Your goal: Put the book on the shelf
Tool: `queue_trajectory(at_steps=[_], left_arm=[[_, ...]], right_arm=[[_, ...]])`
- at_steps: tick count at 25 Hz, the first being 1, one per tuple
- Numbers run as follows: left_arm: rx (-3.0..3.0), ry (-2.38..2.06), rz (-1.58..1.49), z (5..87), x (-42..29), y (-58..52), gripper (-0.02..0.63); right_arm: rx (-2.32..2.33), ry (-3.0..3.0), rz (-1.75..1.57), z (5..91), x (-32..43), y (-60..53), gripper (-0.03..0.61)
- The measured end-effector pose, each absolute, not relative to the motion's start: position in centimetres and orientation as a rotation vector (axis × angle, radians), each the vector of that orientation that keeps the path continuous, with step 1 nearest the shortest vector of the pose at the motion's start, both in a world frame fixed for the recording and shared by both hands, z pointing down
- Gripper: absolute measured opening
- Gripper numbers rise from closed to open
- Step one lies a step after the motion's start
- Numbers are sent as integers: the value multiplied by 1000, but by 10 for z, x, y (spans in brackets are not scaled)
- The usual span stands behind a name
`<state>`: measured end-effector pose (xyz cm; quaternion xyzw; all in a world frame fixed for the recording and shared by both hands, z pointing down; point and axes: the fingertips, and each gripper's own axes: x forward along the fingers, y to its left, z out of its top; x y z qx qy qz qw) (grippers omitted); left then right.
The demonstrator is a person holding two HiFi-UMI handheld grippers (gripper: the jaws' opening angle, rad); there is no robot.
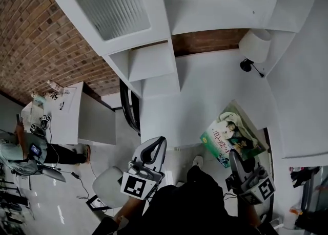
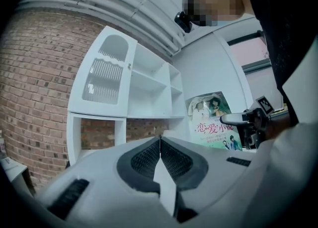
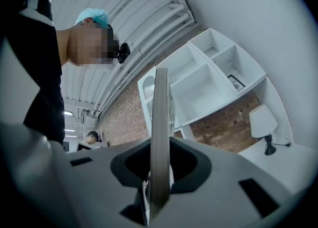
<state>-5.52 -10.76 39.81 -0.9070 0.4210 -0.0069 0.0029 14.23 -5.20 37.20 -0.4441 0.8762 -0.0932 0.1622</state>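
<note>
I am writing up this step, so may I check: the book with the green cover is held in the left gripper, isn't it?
Not quite. The book is held in the right gripper, not the left: the right gripper view shows it clamped edge-on between those jaws. The left gripper is shut on nothing.

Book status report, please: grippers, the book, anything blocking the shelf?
Left gripper shut, empty. Right gripper shut on the book, not yet at the shelf. Nothing blocks the shelf; lamp stands off to one side.
</note>
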Motion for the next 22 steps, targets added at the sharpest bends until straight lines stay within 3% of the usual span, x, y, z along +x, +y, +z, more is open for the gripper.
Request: queue_trajectory(at_steps=[22], left_arm=[[-2711, 1392, 59, 349, -77, -230, 20]], right_arm=[[-1275, 2537, 44, 271, 127, -232, 78]])
